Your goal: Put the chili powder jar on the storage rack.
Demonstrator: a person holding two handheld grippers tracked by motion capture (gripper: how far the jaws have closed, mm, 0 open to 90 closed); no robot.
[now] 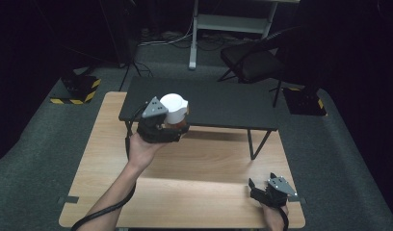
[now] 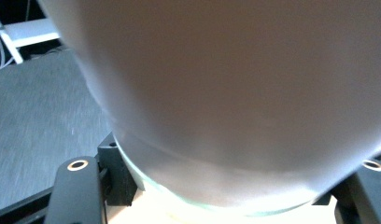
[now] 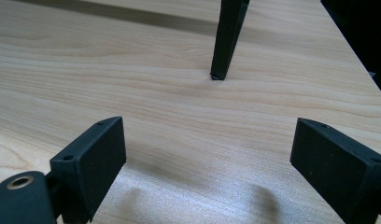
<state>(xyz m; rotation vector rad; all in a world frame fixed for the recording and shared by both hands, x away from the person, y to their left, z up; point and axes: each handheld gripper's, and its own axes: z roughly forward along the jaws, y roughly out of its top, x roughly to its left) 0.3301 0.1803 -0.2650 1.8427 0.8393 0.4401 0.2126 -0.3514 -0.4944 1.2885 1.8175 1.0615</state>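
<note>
We have the white jar [image 1: 174, 107] pinched between the jaws of our left gripper [image 1: 171, 126], lifted clear of the wooden counter [image 1: 108, 159] and level with the front edge of the small black shelf [image 1: 223, 105]. In the left gripper view its pale body [image 2: 235, 93] sits right against the camera. Our right gripper [image 1: 260, 186] rests near the counter's right corner, jaws spread and empty. We judge this the carrying step; next we need to bring the jar over the shelf top and lower it upright before letting go.
</note>
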